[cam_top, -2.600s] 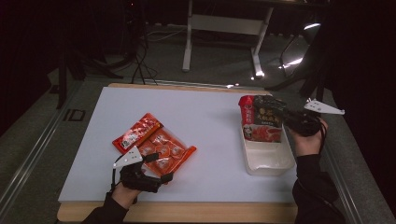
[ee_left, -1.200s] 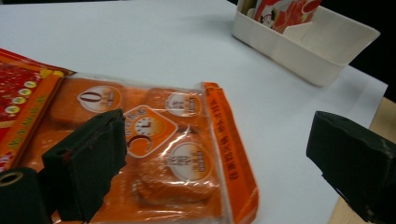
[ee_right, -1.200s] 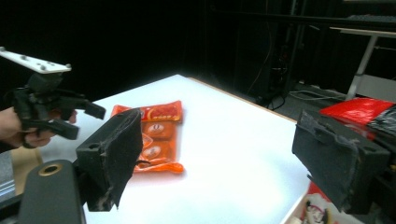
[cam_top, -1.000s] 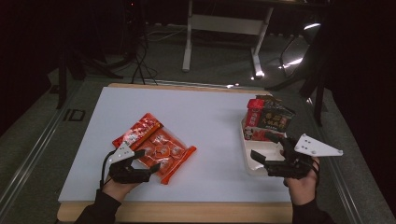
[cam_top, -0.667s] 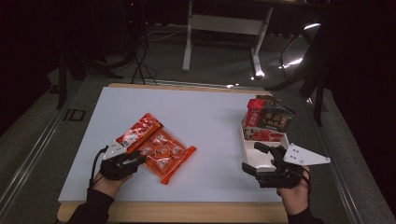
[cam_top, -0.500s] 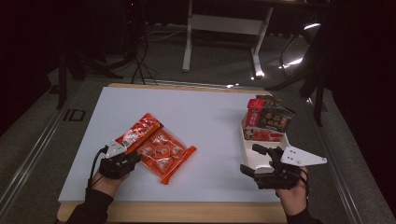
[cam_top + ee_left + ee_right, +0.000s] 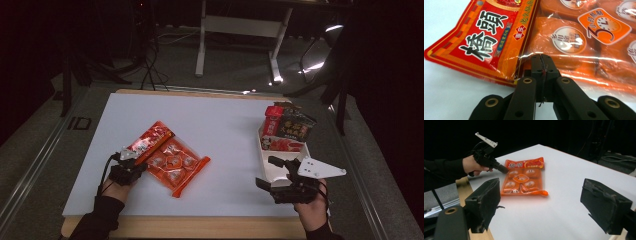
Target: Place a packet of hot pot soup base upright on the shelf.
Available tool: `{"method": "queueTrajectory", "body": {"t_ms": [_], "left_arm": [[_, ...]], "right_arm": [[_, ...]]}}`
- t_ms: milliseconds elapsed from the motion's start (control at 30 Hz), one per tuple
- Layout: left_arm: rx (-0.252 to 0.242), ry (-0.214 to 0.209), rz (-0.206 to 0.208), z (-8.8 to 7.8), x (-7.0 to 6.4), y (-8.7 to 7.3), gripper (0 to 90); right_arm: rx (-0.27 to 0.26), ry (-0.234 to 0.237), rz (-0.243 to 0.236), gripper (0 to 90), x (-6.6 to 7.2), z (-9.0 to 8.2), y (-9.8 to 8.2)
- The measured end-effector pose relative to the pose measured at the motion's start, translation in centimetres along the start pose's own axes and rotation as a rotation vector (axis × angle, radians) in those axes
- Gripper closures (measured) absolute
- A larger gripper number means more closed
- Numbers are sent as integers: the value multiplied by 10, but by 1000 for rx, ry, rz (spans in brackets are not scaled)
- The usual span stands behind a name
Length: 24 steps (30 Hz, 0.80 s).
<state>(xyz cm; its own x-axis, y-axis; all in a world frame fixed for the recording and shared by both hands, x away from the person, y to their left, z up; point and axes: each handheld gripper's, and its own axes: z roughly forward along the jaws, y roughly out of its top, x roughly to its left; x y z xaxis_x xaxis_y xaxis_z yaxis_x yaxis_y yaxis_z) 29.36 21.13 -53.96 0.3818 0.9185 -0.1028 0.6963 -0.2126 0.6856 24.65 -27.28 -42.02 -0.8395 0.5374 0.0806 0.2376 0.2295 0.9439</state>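
In the high view, the left gripper [image 7: 134, 166] is seen at seven o'clock on the white table [image 7: 225, 125], at the edge of the orange packet [image 7: 175, 165]; the red packet [image 7: 149, 140] overlaps that packet at ten o'clock. The right gripper [image 7: 267, 172] is held released at five o'clock, beside the tray [image 7: 267, 167].

In the left gripper view, the jaws, just closed, are clenched on the orange packet's [image 7: 584, 42] clear edge.

In the right gripper view, the jaws are spread wide, with nothing between them.
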Motion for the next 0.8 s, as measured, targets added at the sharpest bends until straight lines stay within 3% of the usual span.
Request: {"method": "queueTrajectory", "body": {"t_ms": [200, 300, 800], "left_arm": [[-4, -16, -12, 6, 2, 8, 900], [-5, -9, 2, 10, 2, 12, 900], [-5, -34, -12, 34, 2, 35, 900]], "right_arm": [[16, 7, -3, 162, 1, 3, -2], [28, 16, -10, 164, 2, 5, -3], [23, 16, -11, 165, 3, 4, -2]]}}
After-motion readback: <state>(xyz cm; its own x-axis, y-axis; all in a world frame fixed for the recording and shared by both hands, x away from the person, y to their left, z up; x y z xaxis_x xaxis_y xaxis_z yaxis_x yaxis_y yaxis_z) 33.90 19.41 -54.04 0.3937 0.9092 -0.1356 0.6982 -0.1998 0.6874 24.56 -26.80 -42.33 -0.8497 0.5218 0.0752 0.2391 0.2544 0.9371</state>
